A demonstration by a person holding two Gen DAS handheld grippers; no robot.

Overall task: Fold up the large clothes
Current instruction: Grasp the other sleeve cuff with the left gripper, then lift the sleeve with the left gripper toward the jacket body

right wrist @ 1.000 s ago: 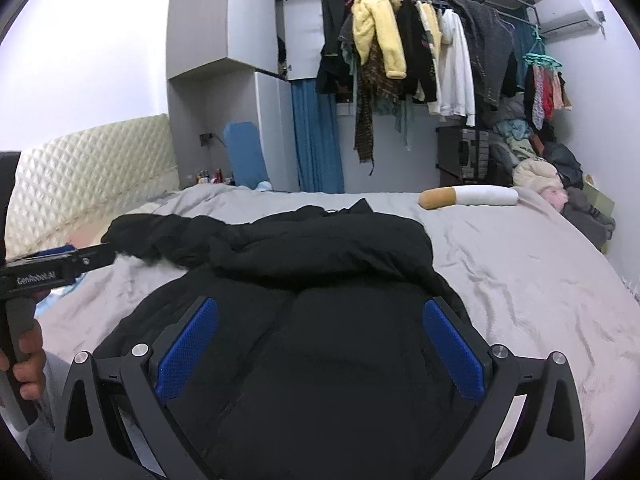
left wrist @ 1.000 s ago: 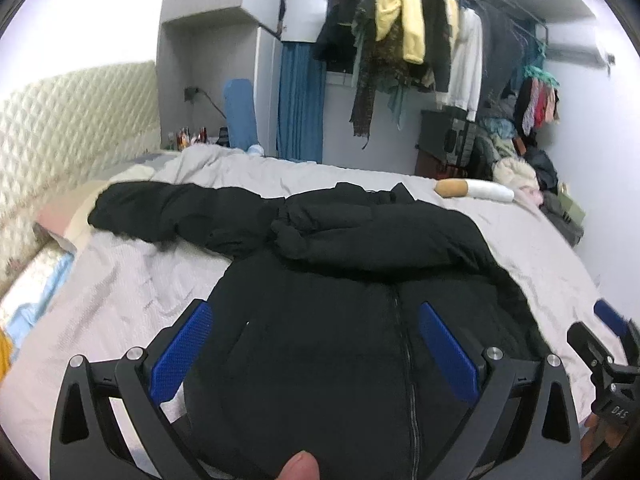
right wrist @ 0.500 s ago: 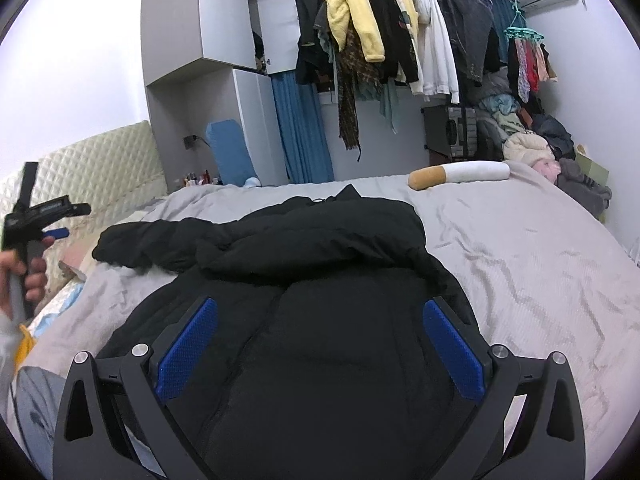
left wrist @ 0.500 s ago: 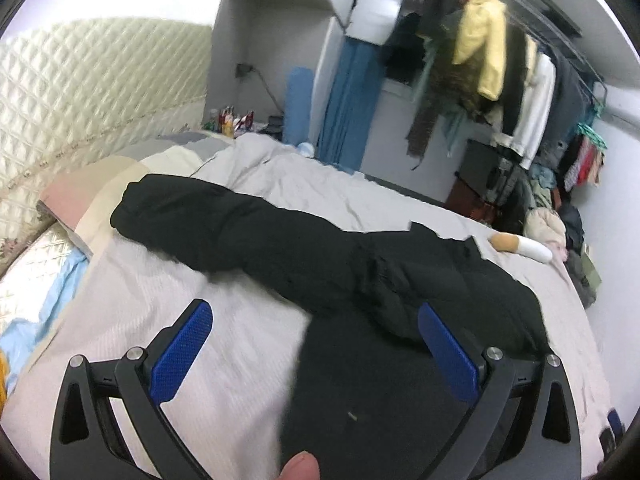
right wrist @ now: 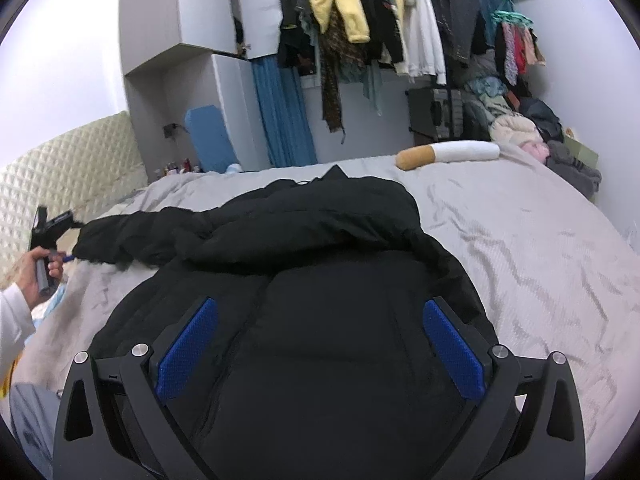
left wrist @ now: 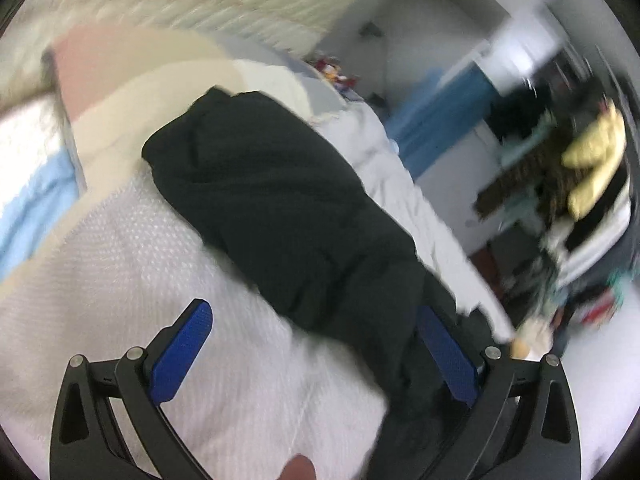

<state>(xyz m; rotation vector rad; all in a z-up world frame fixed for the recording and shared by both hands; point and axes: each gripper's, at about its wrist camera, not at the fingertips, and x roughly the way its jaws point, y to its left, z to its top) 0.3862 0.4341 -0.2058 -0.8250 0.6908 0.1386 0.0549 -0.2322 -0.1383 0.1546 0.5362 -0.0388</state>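
A black puffer jacket point(right wrist: 320, 288) lies front up on the grey bed, its left sleeve point(left wrist: 272, 200) stretched out towards the headboard. My left gripper point(left wrist: 316, 344) is open and empty, above the sleeve near its middle; this view is blurred. It also shows in the right wrist view point(right wrist: 56, 228), next to the sleeve's cuff point(right wrist: 92, 240). My right gripper point(right wrist: 320, 344) is open and empty, over the jacket's body.
Pillows point(left wrist: 120, 80) and a quilted headboard point(right wrist: 68, 160) lie past the sleeve end. A cigarette-shaped cushion point(right wrist: 448, 152) sits at the bed's far edge. A rack of hanging clothes point(right wrist: 400, 28) and a clothes pile point(right wrist: 532, 136) stand behind.
My left gripper has swung left from the jacket's body out along the sleeve towards the cuff. My right gripper has stayed over the jacket's body.
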